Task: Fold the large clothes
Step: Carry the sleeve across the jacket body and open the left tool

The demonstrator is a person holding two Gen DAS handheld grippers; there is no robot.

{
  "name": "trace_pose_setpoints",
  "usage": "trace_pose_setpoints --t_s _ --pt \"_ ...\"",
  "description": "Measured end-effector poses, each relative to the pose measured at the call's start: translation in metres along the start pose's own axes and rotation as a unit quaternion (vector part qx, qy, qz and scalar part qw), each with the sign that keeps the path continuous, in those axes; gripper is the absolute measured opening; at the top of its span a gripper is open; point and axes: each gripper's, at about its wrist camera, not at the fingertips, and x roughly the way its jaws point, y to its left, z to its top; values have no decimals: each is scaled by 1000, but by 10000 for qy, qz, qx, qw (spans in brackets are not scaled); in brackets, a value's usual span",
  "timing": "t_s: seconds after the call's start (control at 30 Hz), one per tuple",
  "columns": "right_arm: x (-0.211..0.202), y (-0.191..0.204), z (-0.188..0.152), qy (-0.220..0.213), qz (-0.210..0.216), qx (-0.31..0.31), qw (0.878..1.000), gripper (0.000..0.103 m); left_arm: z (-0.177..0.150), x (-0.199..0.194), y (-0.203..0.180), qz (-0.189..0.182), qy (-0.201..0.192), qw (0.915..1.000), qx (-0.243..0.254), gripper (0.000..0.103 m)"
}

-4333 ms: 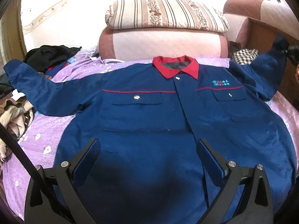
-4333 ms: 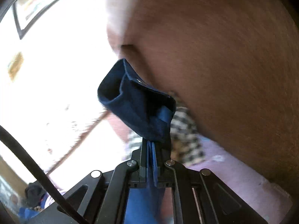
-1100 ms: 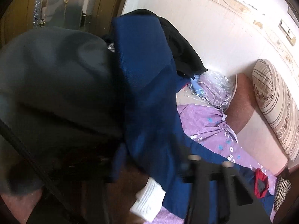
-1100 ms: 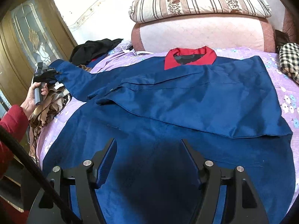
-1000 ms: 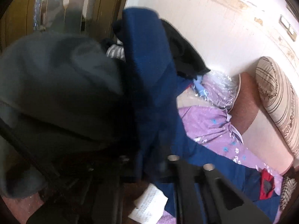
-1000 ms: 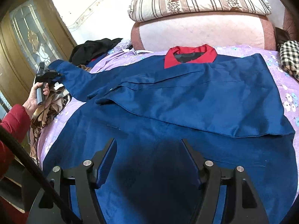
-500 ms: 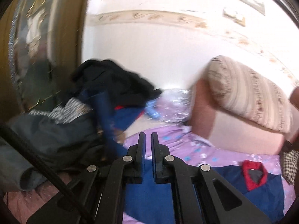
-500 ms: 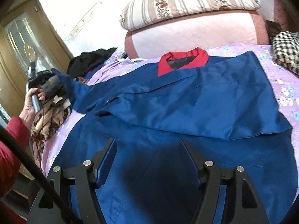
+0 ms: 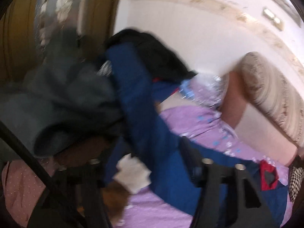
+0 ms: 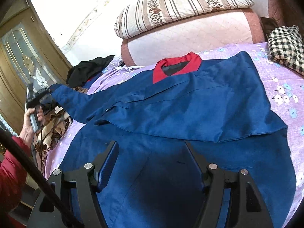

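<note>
A large navy work jacket point(image 10: 190, 114) with a red collar point(image 10: 176, 68) lies front-up on the purple bed. Its right side and sleeve are folded across the chest. Its left sleeve point(image 10: 76, 100) stretches out toward the bed's left edge. In the blurred left wrist view the sleeve point(image 9: 136, 110) runs up between the two spread fingers of my left gripper point(image 9: 144, 163), which is open. In the right wrist view that gripper point(image 10: 36, 98) sits at the sleeve's cuff. My right gripper point(image 10: 152, 163) is open and empty above the jacket's hem.
A striped pillow point(image 10: 180, 5) lies on the pink headboard point(image 10: 190, 36). A black garment point(image 10: 89, 68) and a brown heap point(image 10: 55, 125) sit at the bed's left edge, a checked cloth point(image 10: 285, 45) at the right. A wooden glass door point(image 10: 20, 60) stands left. Purple floral sheet point(image 10: 285, 91).
My left gripper, shut half a second ago, now has its fingers apart around the left sleeve. My right gripper has stayed open over the hem, tilting slightly.
</note>
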Motion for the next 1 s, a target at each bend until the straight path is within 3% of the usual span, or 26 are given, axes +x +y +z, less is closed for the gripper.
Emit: trace_pose_setpoints --t_s 0.1,0.17,0.27,0.3,0.33,0.47,0.7,1.0 --pt "4 4 -1 36 -12 -78 10000 74 2 17 14 4 151 9996 -219 43" --pt "7 6 -2 39 -43 -120 9999 74 5 30 17 3 239 9993 -287 26" --pt "12 7 -3 93 -65 -161 9998 74 15 52 18 94 323 9987 -379 21" --pt "14 7 -3 106 -63 -154 9998 74 18 59 18 137 335 9985 -400 16" --pt "17 7 -3 144 -53 -147 9998 74 22 63 17 226 313 9984 -418 2" --pt "23 6 -4 225 -73 -128 9996 74 27 53 7 251 -72 9992 -318 1" --pt "19 3 -3 136 -47 -53 9999 74 28 2 -34 -309 -666 9972 132 1" --pt "-5 -11 4 -212 -57 253 9994 74 6 -67 -162 -1235 -888 9817 1145 1"
